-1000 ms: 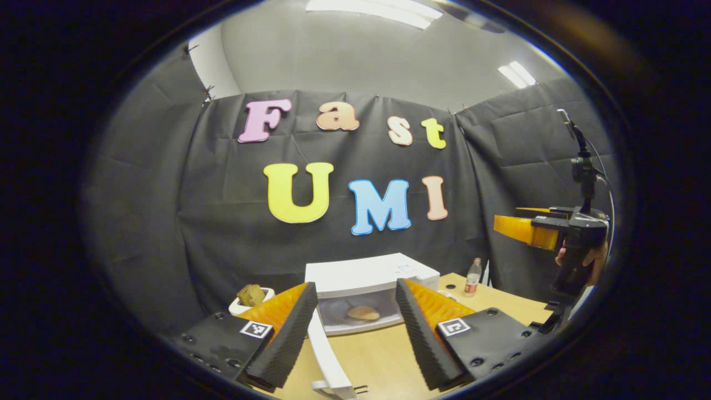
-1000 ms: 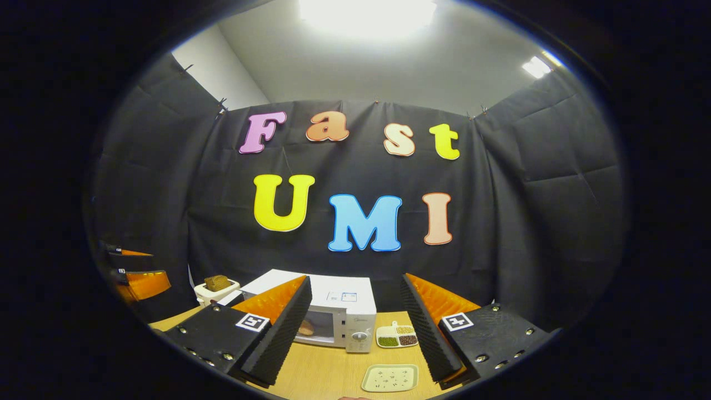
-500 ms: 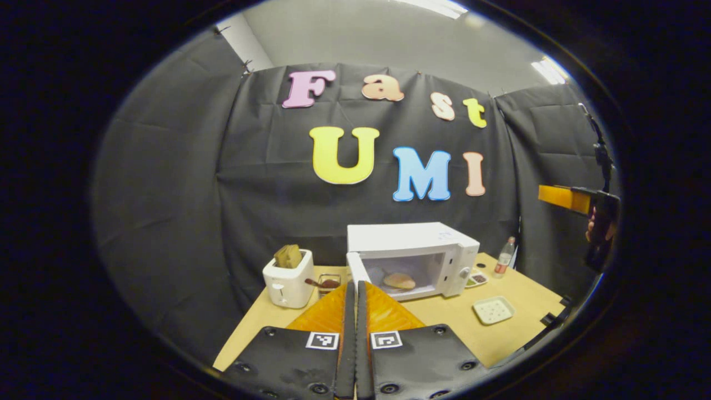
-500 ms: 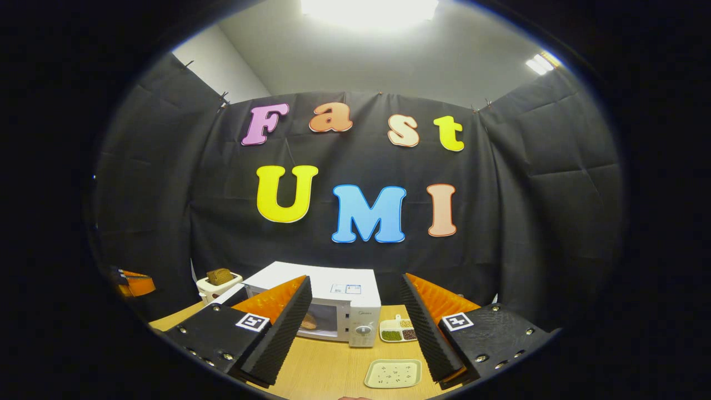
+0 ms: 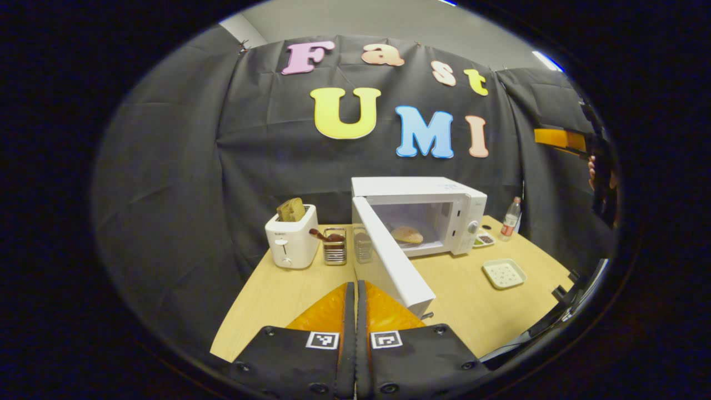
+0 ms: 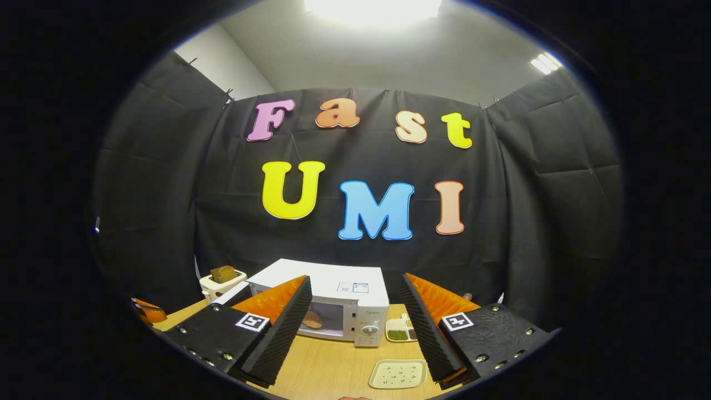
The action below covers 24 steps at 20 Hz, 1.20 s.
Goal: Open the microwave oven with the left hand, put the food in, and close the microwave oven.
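The microwave [image 5: 439, 214] stands at the back of the table [image 5: 278, 300], toward its right side, with its door [image 5: 391, 258] swung wide open toward the front edge. Inside, on the oven floor, lies the bun [image 5: 407, 235]. The left gripper [image 5: 355, 311] is held over the front edge of the table, just beside the door's free end, its fingers [image 5: 349, 333] clenched together with nothing between them. The right gripper [image 6: 355, 322] is held up off the table, its fingers spread apart and empty; in the left gripper view it shows high at the right, in a hand [image 5: 602, 175].

A toaster [image 5: 291, 241] with a slice in its slot sits at the back left, and two small racks [image 5: 335, 247] stand between it and the microwave. A bottle [image 5: 510, 218] stands at the back right corner, a divided dish [image 6: 401, 329] lies just beside the microwave's right side, and a square plate [image 5: 504, 273] lies nearer the right edge.
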### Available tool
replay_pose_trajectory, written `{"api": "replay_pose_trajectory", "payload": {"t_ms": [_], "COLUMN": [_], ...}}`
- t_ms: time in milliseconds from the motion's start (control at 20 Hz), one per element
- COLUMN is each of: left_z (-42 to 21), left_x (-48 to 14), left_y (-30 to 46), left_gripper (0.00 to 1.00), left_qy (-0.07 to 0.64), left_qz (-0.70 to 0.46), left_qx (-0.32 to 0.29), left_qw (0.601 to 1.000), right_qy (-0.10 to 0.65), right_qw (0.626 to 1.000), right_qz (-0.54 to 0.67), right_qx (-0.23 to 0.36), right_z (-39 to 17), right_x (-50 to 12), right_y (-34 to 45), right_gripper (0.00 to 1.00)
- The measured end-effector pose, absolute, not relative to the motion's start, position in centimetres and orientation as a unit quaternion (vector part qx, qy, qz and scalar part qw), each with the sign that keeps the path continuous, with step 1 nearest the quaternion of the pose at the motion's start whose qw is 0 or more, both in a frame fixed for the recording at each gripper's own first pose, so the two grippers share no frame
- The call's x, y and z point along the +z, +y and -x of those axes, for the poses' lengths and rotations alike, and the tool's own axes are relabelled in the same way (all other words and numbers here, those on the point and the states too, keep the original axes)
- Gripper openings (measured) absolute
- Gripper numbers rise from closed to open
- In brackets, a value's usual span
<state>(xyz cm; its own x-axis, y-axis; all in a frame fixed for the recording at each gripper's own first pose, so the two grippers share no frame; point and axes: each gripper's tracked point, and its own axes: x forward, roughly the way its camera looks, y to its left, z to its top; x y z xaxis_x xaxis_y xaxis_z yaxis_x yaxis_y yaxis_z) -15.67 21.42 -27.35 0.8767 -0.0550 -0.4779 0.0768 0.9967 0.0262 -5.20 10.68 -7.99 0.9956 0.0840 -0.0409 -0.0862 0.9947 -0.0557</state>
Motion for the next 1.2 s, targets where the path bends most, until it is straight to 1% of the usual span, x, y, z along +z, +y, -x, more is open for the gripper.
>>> {"api": "replay_pose_trajectory", "payload": {"t_ms": [200,250,300,550,900,1200], "left_z": [16.8,17.0,17.4,16.6,15.2,13.2], "left_x": [-29.2,-29.6,-29.8,-29.3,-29.2,-29.2], "left_y": [19.0,18.8,18.3,15.5,9.6,6.3], "left_gripper": [0.07,0.05,0.07,0.07,0.07,0.06], "left_qy": [0.273,0.277,0.280,0.278,0.285,0.283], "left_qz": [-0.021,-0.027,-0.025,-0.017,0.001,-0.002], "left_qx": [-0.034,-0.034,-0.033,-0.030,-0.061,-0.080], "left_qw": [0.961,0.960,0.959,0.960,0.957,0.956], "right_qy": [0.026,0.022,0.019,0.024,0.020,0.022], "right_qw": [0.997,0.997,0.997,0.996,0.996,0.998], "right_qz": [0.042,0.046,0.050,0.054,0.047,0.033], "right_qx": [0.051,0.052,0.055,0.069,0.066,0.055], "right_z": [4.1,3.8,3.5,1.8,0.9,0.2], "right_x": [-8.1,-7.8,-7.7,-8.1,-7.8,-8.1], "right_y": [9.8,9.5,9.3,8.5,6.4,4.1], "right_gripper": [0.97,0.97,0.97,0.97,0.97,0.97]}}
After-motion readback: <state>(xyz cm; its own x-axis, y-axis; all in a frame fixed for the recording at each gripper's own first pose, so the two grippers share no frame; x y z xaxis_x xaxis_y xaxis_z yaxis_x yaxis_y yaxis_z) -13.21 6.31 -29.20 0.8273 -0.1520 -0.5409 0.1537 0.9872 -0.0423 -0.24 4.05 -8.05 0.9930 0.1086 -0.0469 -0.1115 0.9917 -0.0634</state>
